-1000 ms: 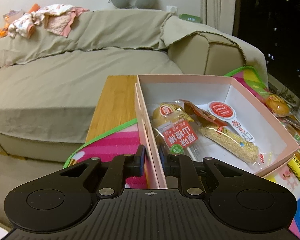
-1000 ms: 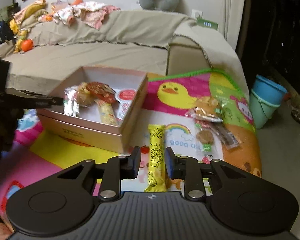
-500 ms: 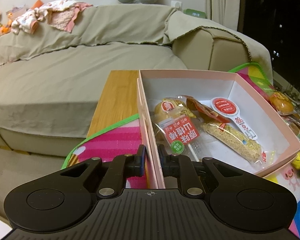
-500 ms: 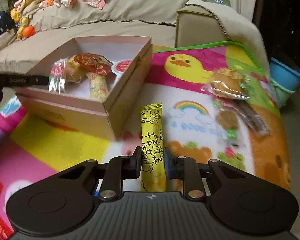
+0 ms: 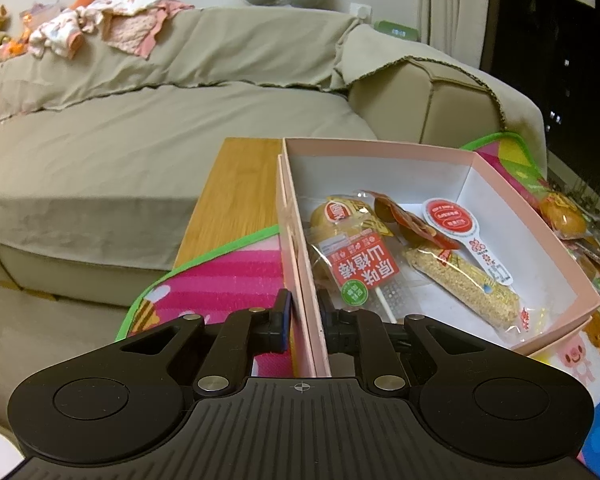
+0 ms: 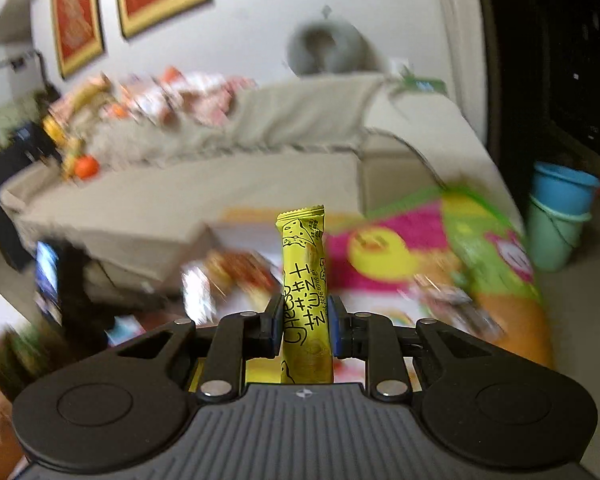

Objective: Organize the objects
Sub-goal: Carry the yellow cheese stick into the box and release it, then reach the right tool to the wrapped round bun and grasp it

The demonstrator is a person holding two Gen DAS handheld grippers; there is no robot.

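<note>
Left hand-held gripper (image 5: pixel 304 316) pinching pink box (image 5: pixel 300 240) wall, right hand-held gripper (image 6: pixel 304 320) clamping yellow snack bar (image 6: pixel 305 280)

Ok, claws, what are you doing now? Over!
Left claw shut on the pink box wall. Right claw shut on the yellow cheese stick, lifted off the mat. Nothing seen in the way.
</note>
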